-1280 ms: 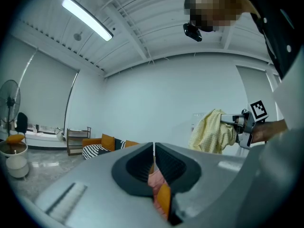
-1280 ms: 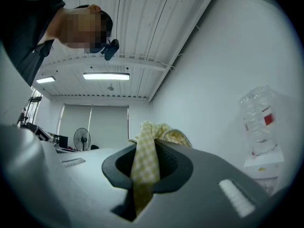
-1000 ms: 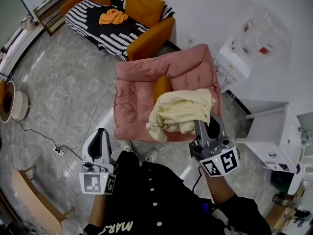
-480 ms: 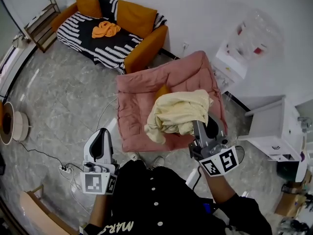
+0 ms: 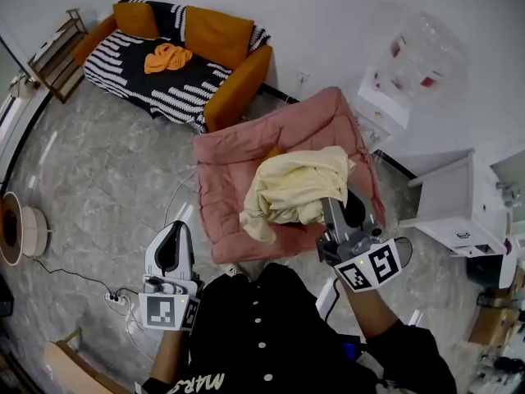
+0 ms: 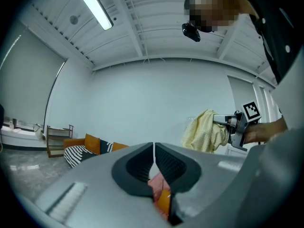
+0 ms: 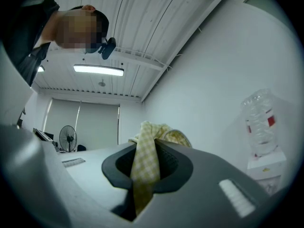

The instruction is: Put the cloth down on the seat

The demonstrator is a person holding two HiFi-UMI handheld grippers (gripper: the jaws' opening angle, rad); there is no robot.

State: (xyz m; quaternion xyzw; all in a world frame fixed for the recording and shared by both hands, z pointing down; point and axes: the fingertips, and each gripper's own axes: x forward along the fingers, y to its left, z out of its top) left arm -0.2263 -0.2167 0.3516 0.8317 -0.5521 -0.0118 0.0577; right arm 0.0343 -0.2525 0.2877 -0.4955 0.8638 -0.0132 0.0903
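On my feed the grey marbled floor (image 5: 98, 171) carries everything. A pink seat (image 5: 234, 187) with a quilted cushion stands just ahead, and an orange sofa (image 5: 238, 76) stands farther back against the wall. A black-and-white striped throw (image 5: 135, 60) covers the sofa's seat, and a crumpled orange cloth (image 5: 166, 56) lies on top of it. A power strip (image 5: 115, 297) and its cable (image 5: 61, 267) lie on the floor at lower left.

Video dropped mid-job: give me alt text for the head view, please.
The right gripper holds a bunched yellow cloth over the pink seat, not yet set down. The left gripper is at lower left over the grey floor, near the seat's front corner. An orange sofa stands beyond the seat.
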